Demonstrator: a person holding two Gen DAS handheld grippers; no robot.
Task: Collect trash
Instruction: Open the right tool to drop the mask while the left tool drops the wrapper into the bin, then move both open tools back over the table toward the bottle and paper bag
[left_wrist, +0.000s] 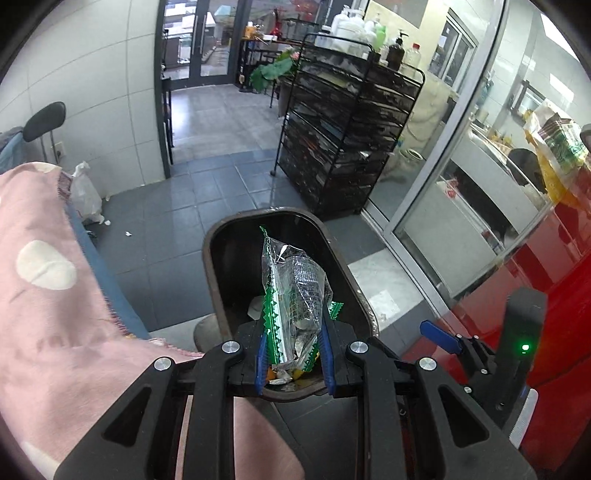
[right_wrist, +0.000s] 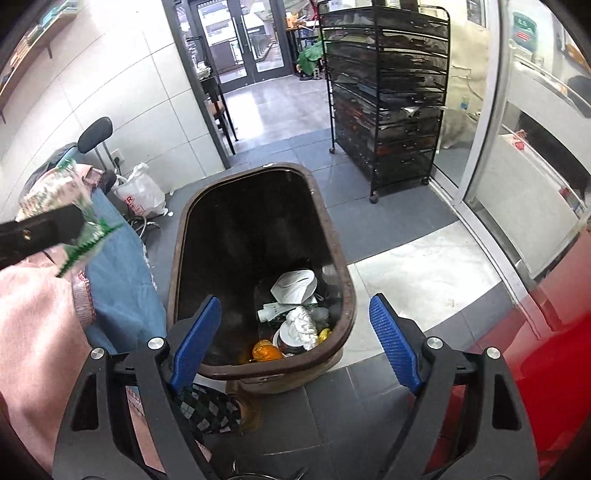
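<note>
Brown bin (right_wrist: 347, 295), on tiled floor: holds white mask (right_wrist: 295, 282), crumpled tissue (right_wrist: 303, 326), orange peel (right_wrist: 266, 350). Left gripper (left_wrist: 293, 354): fingers clamped on clear green-edged wrapper (left_wrist: 295, 291), above bin. Right gripper (right_wrist: 295, 339): fingers spread wide, nothing between them.

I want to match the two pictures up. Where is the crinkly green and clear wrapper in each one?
Left wrist view: wrapper at lower centre, pinched in the left gripper, in front of the bin.
Right wrist view: same wrapper at the left edge, blurred.
Shared landmark: the brown trash bin.
</note>
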